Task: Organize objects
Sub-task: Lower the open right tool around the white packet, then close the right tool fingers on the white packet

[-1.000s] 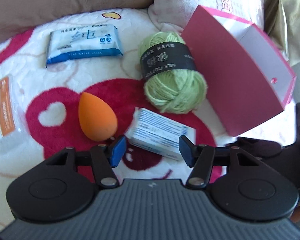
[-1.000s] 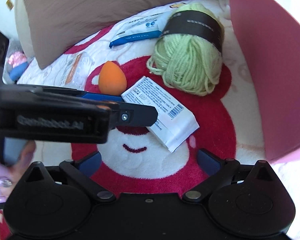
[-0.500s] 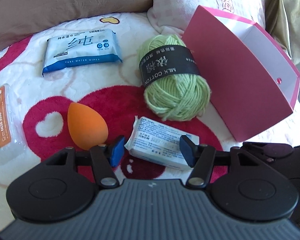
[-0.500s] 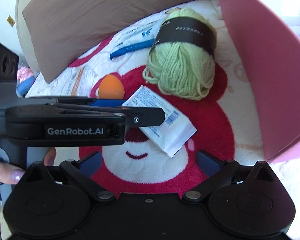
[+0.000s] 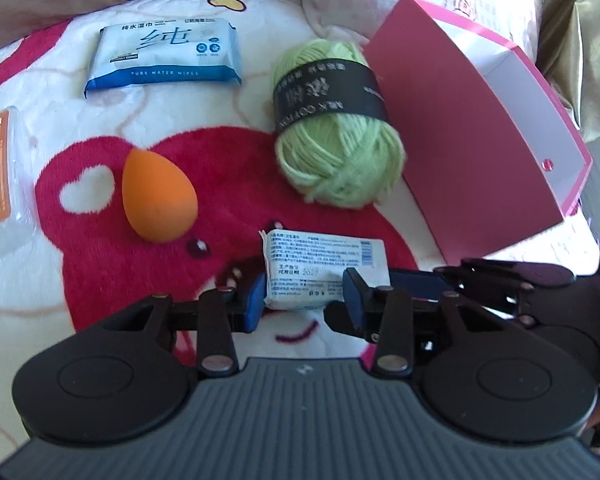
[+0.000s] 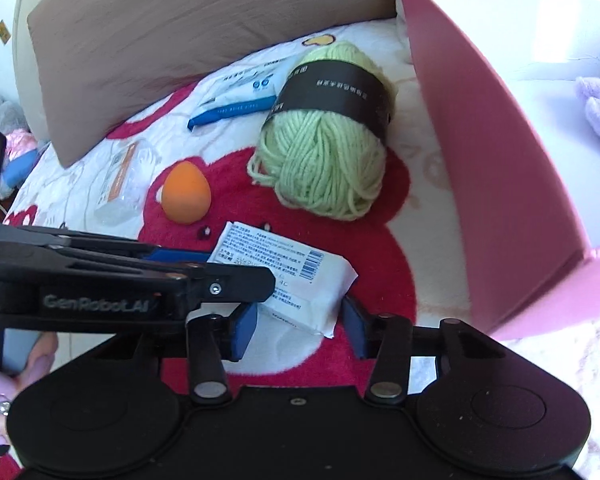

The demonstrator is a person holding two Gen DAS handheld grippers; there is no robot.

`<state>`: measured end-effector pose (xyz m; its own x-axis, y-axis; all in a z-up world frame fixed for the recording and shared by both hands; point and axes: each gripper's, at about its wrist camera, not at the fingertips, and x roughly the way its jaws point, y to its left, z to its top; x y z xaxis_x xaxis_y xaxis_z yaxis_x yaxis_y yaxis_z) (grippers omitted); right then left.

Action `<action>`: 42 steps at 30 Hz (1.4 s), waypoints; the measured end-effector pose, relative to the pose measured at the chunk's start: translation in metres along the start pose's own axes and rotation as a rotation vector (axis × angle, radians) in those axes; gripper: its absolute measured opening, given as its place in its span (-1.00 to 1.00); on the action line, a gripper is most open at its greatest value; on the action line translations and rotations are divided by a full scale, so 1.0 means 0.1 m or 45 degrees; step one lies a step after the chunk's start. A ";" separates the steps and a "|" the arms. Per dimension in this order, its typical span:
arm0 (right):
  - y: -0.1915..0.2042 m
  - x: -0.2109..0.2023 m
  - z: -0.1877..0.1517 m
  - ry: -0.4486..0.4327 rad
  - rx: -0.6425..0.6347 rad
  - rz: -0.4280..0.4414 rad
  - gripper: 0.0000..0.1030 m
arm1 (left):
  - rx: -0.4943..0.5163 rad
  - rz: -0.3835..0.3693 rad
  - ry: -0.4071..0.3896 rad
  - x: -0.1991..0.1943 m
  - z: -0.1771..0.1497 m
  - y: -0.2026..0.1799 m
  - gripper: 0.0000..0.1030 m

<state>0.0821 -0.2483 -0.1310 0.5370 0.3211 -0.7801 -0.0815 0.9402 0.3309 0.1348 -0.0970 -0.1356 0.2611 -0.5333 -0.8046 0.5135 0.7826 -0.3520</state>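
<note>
A small white packet (image 5: 324, 268) printed with blue text lies on the red-and-white blanket (image 5: 100, 288) of a bed, and both grippers meet at it. The left gripper (image 5: 304, 296) has just been closing its jaws, and its blue pads now press the near end of the packet from both sides. The right gripper (image 6: 300, 320) has also just been closing; in its own view the packet's near corner sits between the jaws, but the left gripper's arm covers the left pad, so whether both pads press the packet cannot be told. Just beyond the packet a green yarn ball (image 5: 336, 136) with a black band rests on the blanket, touching or nearly touching the wall of an open pink box (image 5: 468, 152) to its right. An orange sponge (image 5: 158, 198) lies left of the packet, apart from it. Farther back is a blue wipes pack (image 5: 164, 56), and at the left edge a clear bag (image 5: 0, 172) with an orange label. A brown pillow (image 6: 172, 40) lies behind.
</note>
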 end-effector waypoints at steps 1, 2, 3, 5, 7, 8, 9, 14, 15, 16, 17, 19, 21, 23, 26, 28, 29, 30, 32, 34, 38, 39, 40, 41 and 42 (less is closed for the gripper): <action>0.00 -0.01 -0.01 0.004 -0.004 -0.003 0.02 | -0.006 -0.002 0.010 -0.01 0.00 -0.01 -0.24; 0.01 -0.01 -0.02 0.004 -0.015 -0.007 0.05 | -0.007 0.001 0.019 -0.01 0.00 -0.02 -0.23; 0.02 -0.02 -0.03 0.002 -0.037 -0.016 0.05 | -0.006 0.007 0.025 -0.01 0.00 -0.02 -0.23; 0.04 -0.02 -0.04 0.001 -0.061 -0.031 0.09 | -0.001 0.016 0.022 -0.01 -0.01 -0.03 -0.20; 0.03 -0.02 -0.04 -0.005 -0.047 -0.015 0.19 | -0.008 0.035 0.013 0.00 0.00 -0.01 -0.16; 0.02 -0.02 -0.04 -0.006 -0.034 -0.005 0.22 | -0.016 0.036 -0.001 0.00 0.00 0.00 -0.16; 0.00 -0.03 -0.05 -0.010 -0.021 -0.003 0.22 | -0.025 0.033 -0.015 -0.01 0.01 0.01 -0.15; -0.01 -0.04 -0.07 -0.036 -0.012 -0.008 0.20 | -0.034 0.022 -0.020 0.01 0.08 0.04 -0.27; -0.01 -0.03 -0.07 -0.037 -0.022 -0.009 0.17 | -0.040 0.007 -0.017 0.01 0.08 0.04 -0.33; 0.02 -0.02 -0.07 -0.040 -0.035 -0.015 0.13 | -0.040 0.018 -0.020 0.01 0.09 0.03 -0.32; 0.03 -0.01 -0.08 -0.045 -0.048 -0.021 0.10 | -0.045 0.025 -0.021 0.01 0.09 0.01 -0.33; 0.09 0.02 -0.09 -0.043 -0.088 -0.052 0.10 | -0.051 0.040 -0.024 0.03 0.07 -0.01 -0.34; 0.12 0.04 -0.10 -0.048 -0.119 -0.079 0.10 | -0.066 0.051 -0.025 0.03 0.06 -0.04 -0.34; 0.16 0.05 -0.10 -0.052 -0.140 -0.101 0.11 | -0.068 0.064 -0.031 0.03 0.05 -0.07 -0.34; 0.19 0.03 -0.11 -0.058 -0.160 -0.121 0.11 | -0.071 0.066 -0.033 0.00 0.02 -0.09 -0.33; 0.26 0.01 -0.13 -0.063 -0.215 -0.152 0.11 | -0.097 0.053 -0.031 -0.04 0.01 -0.08 -0.33; 0.29 0.00 -0.15 -0.064 -0.232 -0.163 0.11 | -0.109 0.044 -0.029 -0.06 0.00 -0.07 -0.32; 0.31 -0.02 -0.16 -0.062 -0.248 -0.169 0.11 | -0.118 0.040 -0.024 -0.07 0.00 -0.06 -0.32; 0.35 -0.05 -0.18 -0.060 -0.274 -0.169 0.14 | -0.140 0.024 -0.029 -0.13 -0.04 -0.05 -0.31; 0.39 -0.09 -0.19 -0.066 -0.295 -0.162 0.17 | -0.152 0.014 -0.035 -0.19 -0.06 -0.03 -0.31; 0.48 -0.15 -0.20 -0.072 -0.320 -0.140 0.23 | -0.174 -0.003 -0.041 -0.32 -0.10 -0.01 -0.31; 0.50 -0.17 -0.20 -0.073 -0.325 -0.137 0.24 | -0.170 -0.003 -0.043 -0.35 -0.11 -0.02 -0.31; 0.52 -0.19 -0.21 -0.073 -0.331 -0.132 0.26 | -0.165 -0.002 -0.043 -0.38 -0.12 -0.02 -0.31; 0.53 -0.21 -0.21 -0.070 -0.336 -0.127 0.28 | -0.165 -0.003 -0.037 -0.40 -0.13 -0.03 -0.30; 0.56 -0.23 -0.21 -0.063 -0.340 -0.122 0.29 | -0.163 -0.003 -0.031 -0.43 -0.14 -0.04 -0.30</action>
<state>0.0481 -0.2008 -0.1059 0.5929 0.2298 -0.7718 -0.2431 0.9648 0.1006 0.1099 -0.0726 -0.1067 0.2808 -0.5415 -0.7924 0.4059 0.8152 -0.4132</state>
